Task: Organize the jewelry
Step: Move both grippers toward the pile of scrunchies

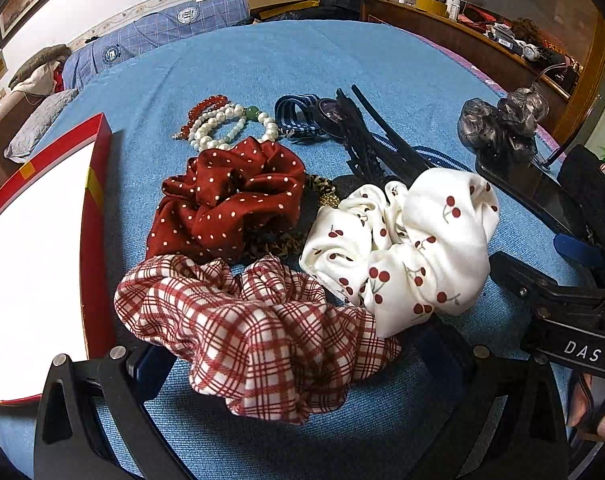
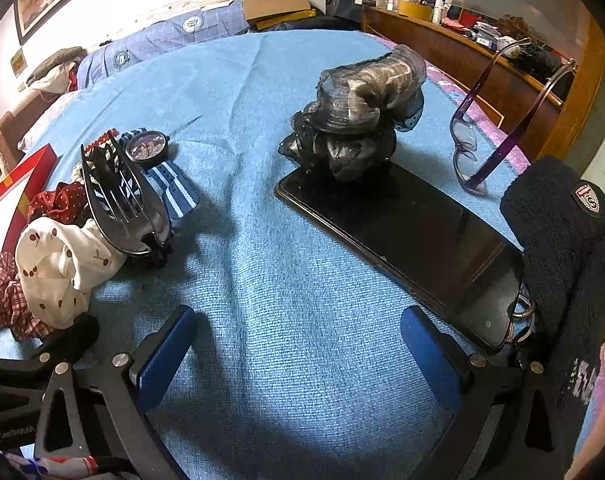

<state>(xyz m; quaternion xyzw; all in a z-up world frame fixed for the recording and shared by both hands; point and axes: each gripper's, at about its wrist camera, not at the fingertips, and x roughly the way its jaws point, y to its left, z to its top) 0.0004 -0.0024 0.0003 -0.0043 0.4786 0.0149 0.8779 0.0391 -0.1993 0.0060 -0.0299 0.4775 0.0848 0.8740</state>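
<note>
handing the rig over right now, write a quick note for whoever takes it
Left gripper: open, straddling the plaid scrunchie, not closed on it.
Right gripper: open, empty, over bare blue bedspread.
Pile: polka-dot scrunchie, cherry scrunchie, pearl bracelets, watch, black hair claw. Grey scrunchie sits on the phone; glasses beside it.
Red box at left; nothing seen in the part of it that shows.
Done: nothing visibly sorted. Left: everything.

Glossy black phone (image 2: pixel 414 236) on ribbed cloth bedspread (image 2: pixel 286 288) (matt blue).
</note>
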